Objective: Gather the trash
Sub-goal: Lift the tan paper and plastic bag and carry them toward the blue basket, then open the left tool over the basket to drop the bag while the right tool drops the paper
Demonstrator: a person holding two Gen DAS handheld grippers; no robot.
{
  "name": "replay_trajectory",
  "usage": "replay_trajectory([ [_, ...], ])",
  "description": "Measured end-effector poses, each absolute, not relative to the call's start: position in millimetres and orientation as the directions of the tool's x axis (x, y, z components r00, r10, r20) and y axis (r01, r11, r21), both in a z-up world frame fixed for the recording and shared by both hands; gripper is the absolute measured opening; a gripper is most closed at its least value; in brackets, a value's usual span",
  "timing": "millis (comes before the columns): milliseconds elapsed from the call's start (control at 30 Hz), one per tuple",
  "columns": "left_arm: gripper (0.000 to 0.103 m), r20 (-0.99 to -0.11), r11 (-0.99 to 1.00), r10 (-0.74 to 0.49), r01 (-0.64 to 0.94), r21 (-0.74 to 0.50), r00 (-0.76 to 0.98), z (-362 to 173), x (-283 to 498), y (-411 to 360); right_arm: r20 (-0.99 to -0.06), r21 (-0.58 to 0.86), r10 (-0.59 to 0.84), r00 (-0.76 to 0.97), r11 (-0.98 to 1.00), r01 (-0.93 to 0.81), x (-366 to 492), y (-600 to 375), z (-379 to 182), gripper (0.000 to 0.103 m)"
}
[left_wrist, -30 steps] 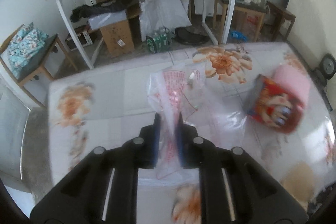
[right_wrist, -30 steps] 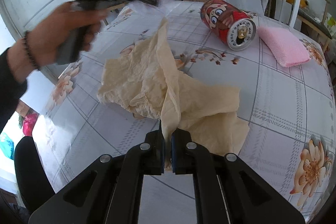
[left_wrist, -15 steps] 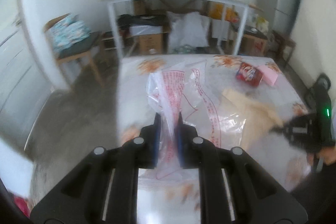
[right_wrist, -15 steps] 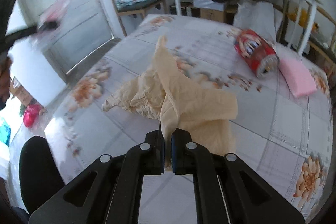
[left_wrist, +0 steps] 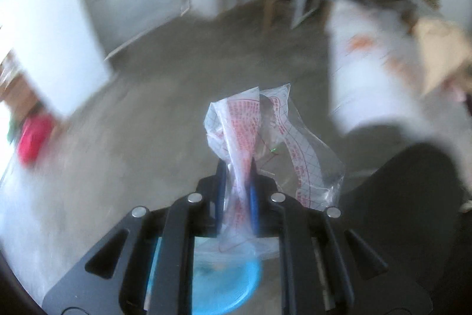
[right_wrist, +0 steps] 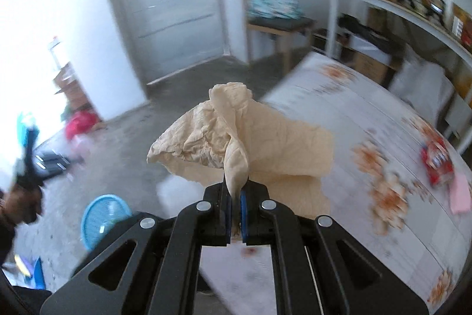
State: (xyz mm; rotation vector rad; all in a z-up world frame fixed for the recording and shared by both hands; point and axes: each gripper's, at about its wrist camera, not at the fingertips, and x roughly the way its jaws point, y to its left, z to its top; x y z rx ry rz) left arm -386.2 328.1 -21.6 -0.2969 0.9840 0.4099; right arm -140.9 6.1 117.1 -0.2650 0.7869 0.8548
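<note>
Left claw (left_wrist: 237, 167): pinching clear red-printed plastic bag (left_wrist: 250, 132), held over grey floor (left_wrist: 147, 108) above blue basket (left_wrist: 224, 282); right claw (right_wrist: 235, 191): pinching crumpled beige paper (right_wrist: 236, 135), off floral table (right_wrist: 368, 120) edge

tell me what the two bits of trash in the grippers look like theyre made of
Clear bag: thin glossy plastic film, see-through with red print, creased, pinched in the left gripper.
Beige sheet: likely matte tissue or paper, going by its fine crumpled wrinkles; pinched in the right gripper.
</note>
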Motion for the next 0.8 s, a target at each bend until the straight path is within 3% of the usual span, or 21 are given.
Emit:
replay_trajectory([
  [200,0.012,-0.938,0.843,0.168,-0.538,-0.023,0.302,-141,-440,341,-0.726,0.122,0.629,0.279,0.516,-0.848,-196,75,112,0.005],
  [433,0.014,-0.976,0.82,0.124,-0.573,0.0,0.178,-227,-450,343,-0.767,0.157,0.624,0.147,0.406,-0.9,-247,132,87,0.005],
  [533,0.027,-0.983,0.825,0.108,-0.565,0.007,0.146,-248,-450,338,-0.78,0.165,0.615,0.114,0.378,-0.911,-265,148,80,0.005],
  [567,0.036,-0.984,0.828,0.094,-0.56,-0.008,0.153,-251,-449,337,-0.784,0.166,0.612,0.107,0.372,-0.913,-268,151,79,0.005],
  [600,0.055,-0.983,0.83,0.104,-0.557,0.0,0.154,-254,-451,332,-0.789,0.166,0.607,0.099,0.364,-0.916,-273,155,76,0.005],
  [633,0.063,-0.979,0.835,0.116,-0.551,0.004,0.169,-252,-452,330,-0.793,0.165,0.603,0.091,0.356,-0.92,-277,160,74,0.005],
  [800,0.072,-0.968,0.816,0.112,-0.577,-0.04,0.225,-237,-468,333,-0.813,0.155,0.579,0.06,0.316,-0.936,-291,181,62,0.005],
])
